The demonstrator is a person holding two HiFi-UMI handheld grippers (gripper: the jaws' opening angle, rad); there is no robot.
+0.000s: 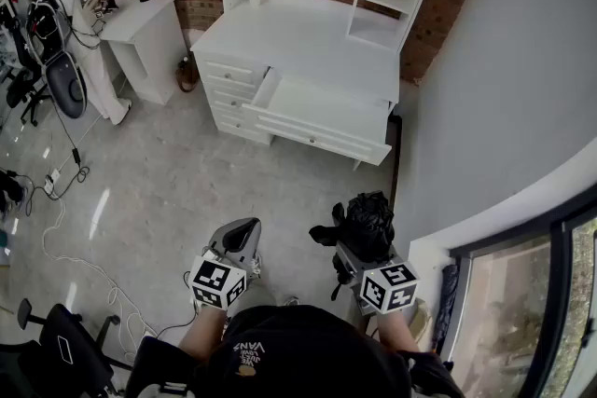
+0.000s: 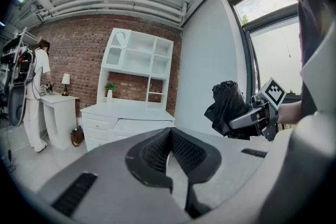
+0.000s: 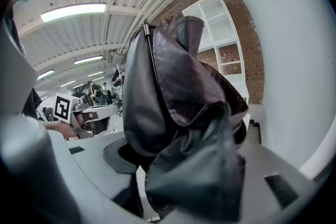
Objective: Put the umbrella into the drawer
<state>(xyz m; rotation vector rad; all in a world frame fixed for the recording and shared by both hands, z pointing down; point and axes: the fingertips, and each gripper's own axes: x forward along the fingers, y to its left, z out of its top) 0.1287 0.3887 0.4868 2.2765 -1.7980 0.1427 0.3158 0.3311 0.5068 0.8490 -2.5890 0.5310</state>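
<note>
Umbrella (image 1: 366,219): one, right gripper (image 1: 357,247); open drawer (image 1: 322,104): one.

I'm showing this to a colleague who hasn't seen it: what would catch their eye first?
The crumpled black umbrella stands out first, clamped in the right tool low in the head view, right of centre. Straight ahead stands a white desk with one drawer pulled wide open and bare inside. The left tool is shut on nothing beside the right one.
</note>
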